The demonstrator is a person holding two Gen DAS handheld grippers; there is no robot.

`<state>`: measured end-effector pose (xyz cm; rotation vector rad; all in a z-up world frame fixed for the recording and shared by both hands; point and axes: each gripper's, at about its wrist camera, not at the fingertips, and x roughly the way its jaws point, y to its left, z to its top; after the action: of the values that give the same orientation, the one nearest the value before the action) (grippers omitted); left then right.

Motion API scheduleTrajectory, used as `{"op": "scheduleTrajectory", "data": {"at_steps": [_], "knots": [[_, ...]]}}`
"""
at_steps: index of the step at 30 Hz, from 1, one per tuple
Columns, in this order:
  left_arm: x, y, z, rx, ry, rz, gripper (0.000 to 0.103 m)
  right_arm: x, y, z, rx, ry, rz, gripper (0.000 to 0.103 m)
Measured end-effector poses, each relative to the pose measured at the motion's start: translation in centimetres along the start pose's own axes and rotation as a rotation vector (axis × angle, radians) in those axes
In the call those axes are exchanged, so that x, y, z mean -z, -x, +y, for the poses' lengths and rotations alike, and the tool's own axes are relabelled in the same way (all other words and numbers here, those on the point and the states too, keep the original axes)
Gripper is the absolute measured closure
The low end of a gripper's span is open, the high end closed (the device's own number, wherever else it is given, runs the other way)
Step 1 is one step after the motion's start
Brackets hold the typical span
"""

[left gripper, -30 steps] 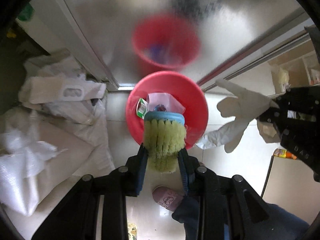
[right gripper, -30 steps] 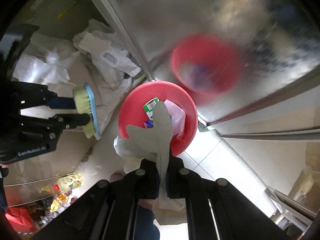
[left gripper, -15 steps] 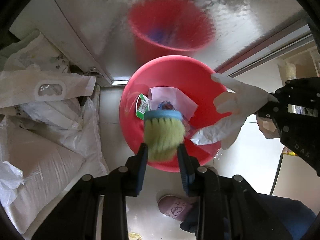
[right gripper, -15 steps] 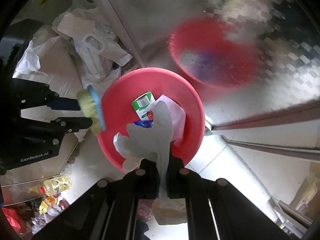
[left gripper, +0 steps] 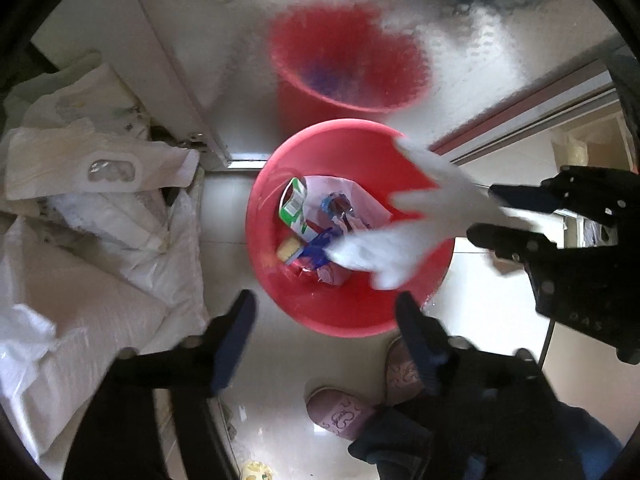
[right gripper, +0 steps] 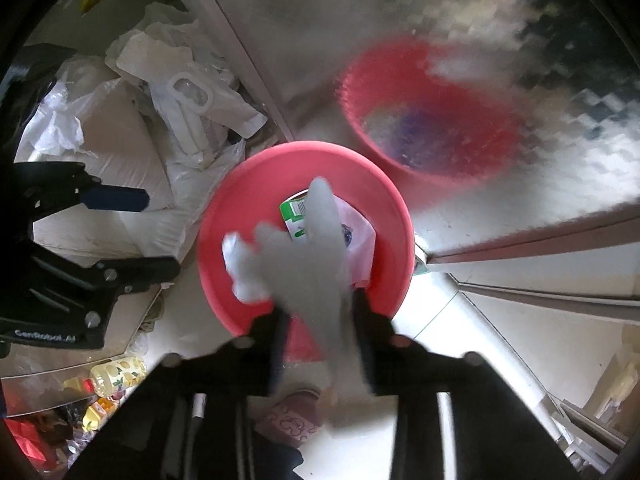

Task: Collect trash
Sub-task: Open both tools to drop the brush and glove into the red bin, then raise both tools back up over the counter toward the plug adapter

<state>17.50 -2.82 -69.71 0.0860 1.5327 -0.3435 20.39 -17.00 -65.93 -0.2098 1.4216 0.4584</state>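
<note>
The left gripper (left gripper: 324, 312) points straight down over the red bin (left gripper: 348, 320), its jaws just opened wide with nothing between them; the brush (left gripper: 289, 250) lies inside the bin, at about 8 o'clock from the bin's middle, beside a green carton (left gripper: 294, 208) and blue wrappers (left gripper: 320, 246). The right gripper (right gripper: 318, 312) also points down at the bin, jaws just parted; the white glove (right gripper: 312, 248) hangs blurred in the gap between them, and whether the pads touch it cannot be told. Seen from the left wrist, the glove spreads over the bin's 3 o'clock rim. White bags (left gripper: 100, 208) lie on the floor at 9 o'clock from the bin. A pink slipper (left gripper: 340, 412) shows at 6 o'clock.
</note>
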Motion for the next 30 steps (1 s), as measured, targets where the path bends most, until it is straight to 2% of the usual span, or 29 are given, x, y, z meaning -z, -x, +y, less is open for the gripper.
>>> {"op": "scheduleTrajectory", "data": {"at_steps": [1, 3, 5, 8, 11, 12, 16, 22, 23, 24, 25, 28, 30], "knots": [[0.1, 0.6, -0.2, -0.005, -0.001, -0.003, 0.022, 0.0, 0.5, 0.1, -0.001, 0.002, -0.008, 0.061], [0.4, 2.2, -0.8, -0.018, -0.009, -0.014, 0.022, 0.2, 1.9, 0.3, 0.008, 0.007, -0.026, 0.049], [0.6, 3.6, -1.3, -0.022, -0.009, -0.014, 0.020, 0.4, 3.3, 0.4, 0.006, 0.009, -0.032, 0.042], [0.9, 6.2, -1.7, -0.024, 0.015, -0.023, 0.020, 0.9, 5.9, 0.4, 0.000, 0.004, -0.042, 0.033], [1.6, 9.3, -2.4, -0.012, 0.045, -0.036, 0.020, 1.7, 8.8, 0.7, 0.000, 0.008, -0.048, 0.016], [1.8, 10.7, -2.8, -0.006, 0.049, -0.040, 0.020, 2.0, 9.9, 0.9, 0.003, 0.014, -0.050, 0.014], [3.0, 15.5, -4.5, -0.028, 0.047, -0.060, 0.019, 3.3, 14.5, 1.4, 0.008, 0.021, -0.055, 0.014], [4.6, 24.0, -6.7, -0.014, 0.061, -0.101, 0.019, 4.6, 22.9, 3.0, 0.030, 0.018, -0.086, 0.013], [4.8, 25.3, -7.1, -0.017, 0.055, -0.107, 0.019, 4.7, 24.7, 3.4, 0.034, 0.028, -0.096, 0.012], [5.0, 26.8, -7.5, -0.021, 0.047, -0.115, 0.019, 4.6, 26.0, 3.9, 0.038, 0.038, -0.106, 0.004], [5.2, 29.0, -8.2, -0.026, 0.041, -0.131, 0.019, 4.6, 27.6, 4.4, 0.043, 0.050, -0.117, 0.000], [5.5, 34.0, -9.7, -0.027, 0.037, -0.167, 0.018, 4.5, 32.0, 5.4, 0.039, 0.058, -0.155, 0.001], [5.5, 36.8, -10.3, -0.049, 0.041, -0.183, 0.013, 4.4, 34.7, 5.6, 0.032, 0.054, -0.171, 0.001]]}}
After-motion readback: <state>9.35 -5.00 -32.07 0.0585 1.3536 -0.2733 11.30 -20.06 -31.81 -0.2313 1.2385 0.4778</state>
